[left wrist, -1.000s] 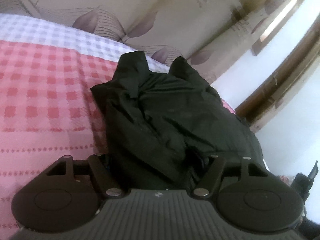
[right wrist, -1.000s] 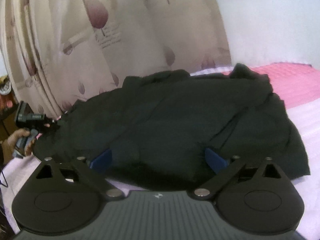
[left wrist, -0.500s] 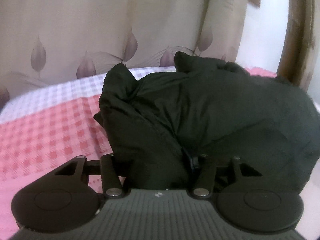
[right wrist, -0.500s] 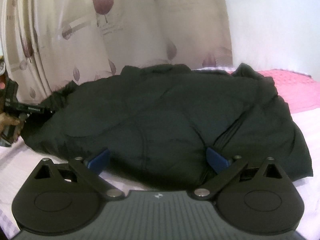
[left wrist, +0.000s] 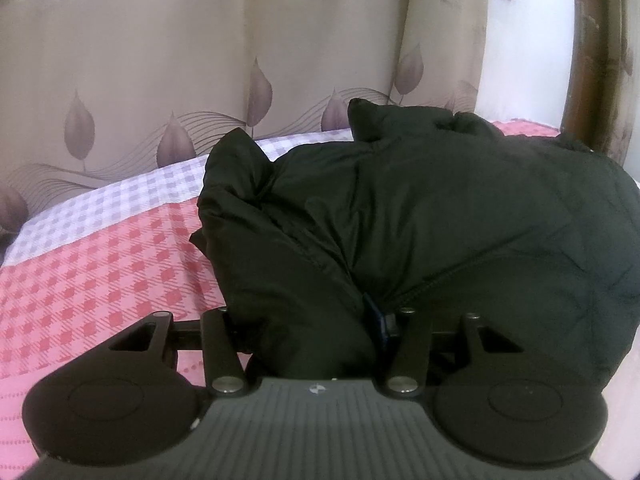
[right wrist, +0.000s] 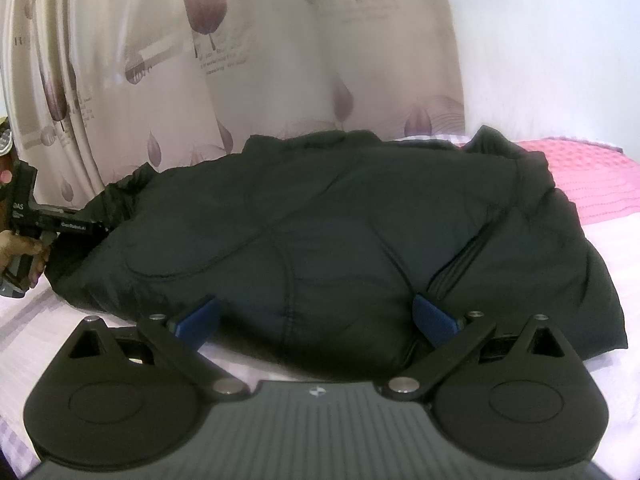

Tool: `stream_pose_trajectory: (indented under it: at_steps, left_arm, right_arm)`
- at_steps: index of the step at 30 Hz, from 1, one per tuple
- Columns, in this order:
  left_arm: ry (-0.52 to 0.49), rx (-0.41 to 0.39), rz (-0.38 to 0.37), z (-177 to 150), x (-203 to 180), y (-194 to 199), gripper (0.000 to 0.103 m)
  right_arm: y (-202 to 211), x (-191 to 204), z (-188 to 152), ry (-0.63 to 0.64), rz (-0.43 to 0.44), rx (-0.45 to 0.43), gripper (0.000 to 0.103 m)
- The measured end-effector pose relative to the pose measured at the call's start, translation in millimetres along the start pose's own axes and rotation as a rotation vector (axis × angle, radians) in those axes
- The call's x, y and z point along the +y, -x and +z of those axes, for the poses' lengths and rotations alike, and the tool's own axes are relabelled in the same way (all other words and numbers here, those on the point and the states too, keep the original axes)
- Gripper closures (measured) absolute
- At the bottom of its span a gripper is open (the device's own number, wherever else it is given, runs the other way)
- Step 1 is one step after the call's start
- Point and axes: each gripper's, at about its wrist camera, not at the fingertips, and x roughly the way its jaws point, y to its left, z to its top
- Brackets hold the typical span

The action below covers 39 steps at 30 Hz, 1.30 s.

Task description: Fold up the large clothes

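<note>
A large black padded jacket [left wrist: 440,220] lies bunched on the bed. My left gripper [left wrist: 308,320] is shut on a thick fold at its near edge; the fabric bulges between the fingers and one blue pad [left wrist: 378,320] presses into it. In the right wrist view the jacket [right wrist: 320,220] spreads wide, and my right gripper [right wrist: 316,320] stands open at its front hem, the blue pads [right wrist: 434,320] far apart with the hem between them, not pinched. At the far left of that view a hand holds the left gripper [right wrist: 94,227], whose tip is buried in the jacket's end.
The bed has a red-and-white checked cover [left wrist: 100,280] and a pink part [right wrist: 592,184]. Leaf-print curtains [left wrist: 200,60] hang close behind the bed. A brown wooden frame [left wrist: 592,40] and a white wall stand at the right.
The left gripper rolled level, swung round to face the curtain, and its jaws narrowed onto the jacket fold. The right gripper stayed put and open.
</note>
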Motion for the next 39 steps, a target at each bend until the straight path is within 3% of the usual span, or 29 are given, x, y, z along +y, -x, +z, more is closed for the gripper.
stream_pose_trajectory:
  at_steps: [12, 14, 18, 22, 25, 28, 32, 36, 37, 39]
  left_arm:
    - [0.019, 0.0, -0.012, -1.2, 2.4, -0.2, 0.05]
    - [0.071, 0.0, -0.037, -2.7, 8.5, -0.7, 0.053]
    - [0.274, 0.007, -0.151, -11.9, 36.9, -1.0, 0.059]
    - [0.441, 0.013, -0.24, -19.6, 60.0, -3.1, 0.062]
    - [0.522, 0.01, -0.314, -26.3, 74.2, -7.1, 0.062]
    - [0.58, 0.007, -0.381, -34.9, 86.4, -11.2, 0.059]
    - [0.659, -0.005, -0.439, -46.9, 94.3, -14.3, 0.058]
    - [0.675, -0.03, -0.422, -51.9, 88.2, -6.5, 0.067]
    - [0.687, -0.039, -0.42, -54.3, 85.6, -2.9, 0.069]
    - [0.702, -0.046, -0.414, -59.7, 82.5, 3.5, 0.071]
  right_arm:
    - [1.7, -1.9, -1.3, -0.019, 0.012, -0.01, 0.0]
    - [2.5, -1.5, -1.1, -0.024, 0.011, -0.014, 0.0]
    - [15.0, -12.3, 3.8, -0.115, 0.006, -0.063, 0.0]
    - [39.5, -34.5, 24.5, -0.136, -0.096, -0.161, 0.0]
    - [39.2, -57.5, 38.7, -0.103, -0.18, -0.127, 0.0]
    - [32.9, -85.2, 42.9, -0.166, -0.209, -0.094, 0.0]
    - [20.7, -112.8, 39.4, -0.257, -0.205, -0.049, 0.0]
    - [0.4, -130.7, 28.9, -0.354, -0.129, 0.047, 0.001]
    - [-1.0, -129.4, 26.4, -0.349, -0.12, 0.042, 0.004]
    - [-0.8, -123.5, 27.9, -0.321, -0.12, 0.058, 0.029]
